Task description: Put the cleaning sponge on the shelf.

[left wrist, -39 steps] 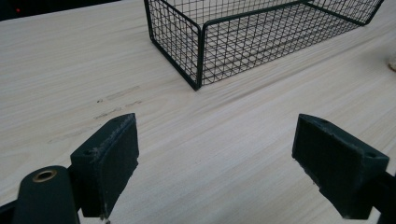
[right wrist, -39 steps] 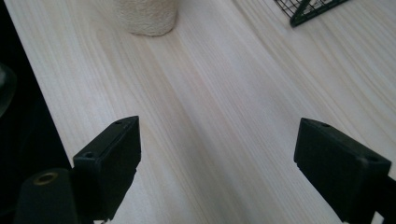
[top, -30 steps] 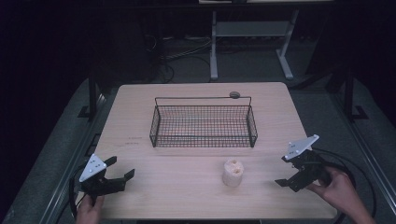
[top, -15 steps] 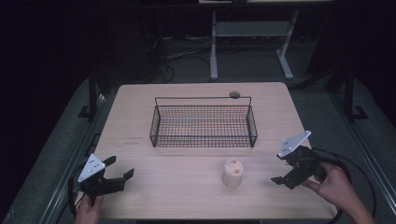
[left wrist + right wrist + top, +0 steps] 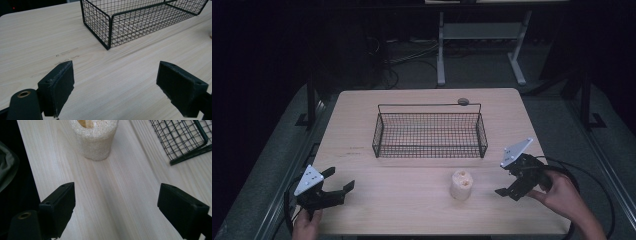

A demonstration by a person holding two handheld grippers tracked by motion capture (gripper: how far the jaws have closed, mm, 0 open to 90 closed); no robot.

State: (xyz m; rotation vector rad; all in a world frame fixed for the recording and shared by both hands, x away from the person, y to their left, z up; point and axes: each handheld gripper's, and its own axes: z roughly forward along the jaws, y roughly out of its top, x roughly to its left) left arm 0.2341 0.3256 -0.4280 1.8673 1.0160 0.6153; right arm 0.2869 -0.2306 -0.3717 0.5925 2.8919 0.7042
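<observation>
Loofah piece [image 5: 460, 184] stands upright on the worktop [image 5: 402, 200] in front of the wire basket [image 5: 430, 131], just left of the right gripper [image 5: 508, 186], whose jaws gape wide and empty toward it. Left gripper [image 5: 337, 183], likewise spread and empty, sits well apart, so the right looks far better placed.

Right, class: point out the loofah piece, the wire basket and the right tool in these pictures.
loofah piece [image 5: 461, 184], high view, on its pale side wall.
wire basket [image 5: 430, 150], high view, on its near mesh wall.
right tool [image 5: 512, 186], high view, midway between its open jaw tips.
</observation>
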